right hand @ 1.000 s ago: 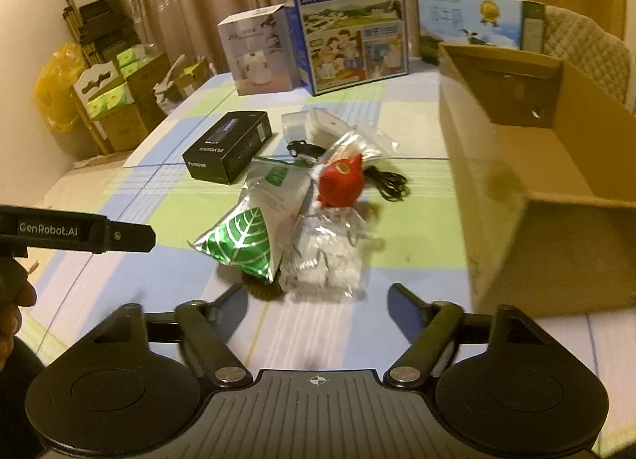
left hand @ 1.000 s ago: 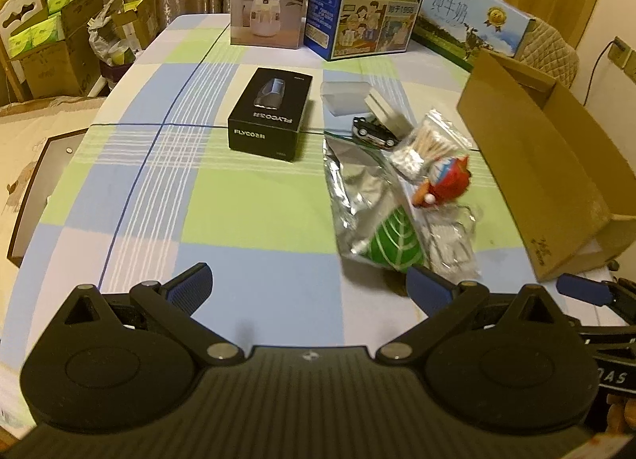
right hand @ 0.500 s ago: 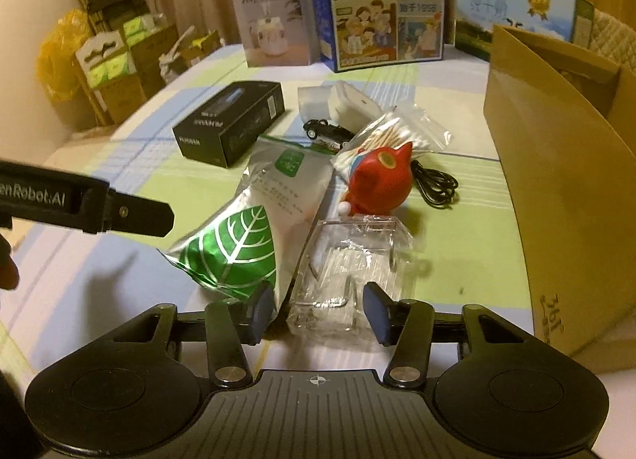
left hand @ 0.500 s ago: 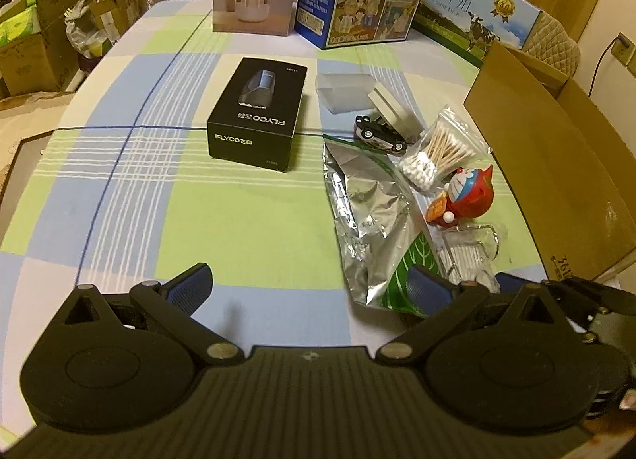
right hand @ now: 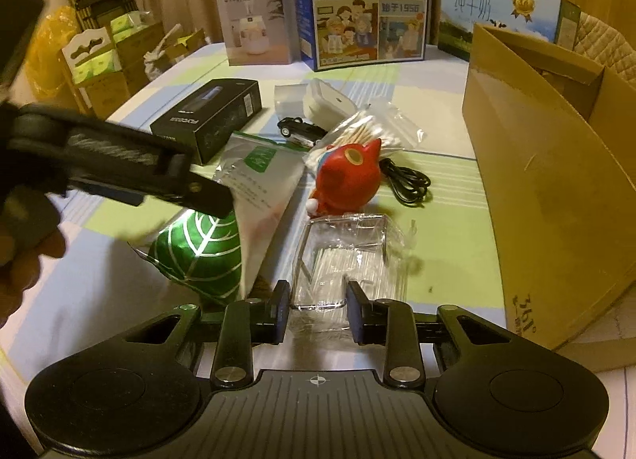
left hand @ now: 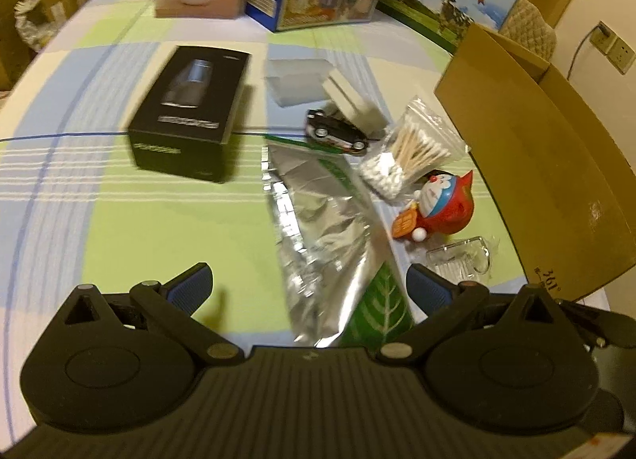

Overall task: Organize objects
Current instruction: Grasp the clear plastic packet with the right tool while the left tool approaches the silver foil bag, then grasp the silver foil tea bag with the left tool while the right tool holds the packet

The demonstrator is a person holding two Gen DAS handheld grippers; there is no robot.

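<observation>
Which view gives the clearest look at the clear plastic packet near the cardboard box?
The right wrist view: the clear plastic packet lies close, in full, its near end between the fingers of the right gripper, which have just been closing. The left wrist view shows only part of it, beyond the left gripper's fingertip.

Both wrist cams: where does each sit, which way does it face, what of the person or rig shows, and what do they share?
Left wrist: on the left gripper, angled down over the table; jaws wide open above the foil pouch, none of the person in view.
Right wrist: on the right gripper, angled down; its jaws have just been closing and now press on the clear plastic pack. The left gripper crosses at the left, fingers below it.
Shared: pouch, pack, red toy, black box, cardboard box.
</observation>
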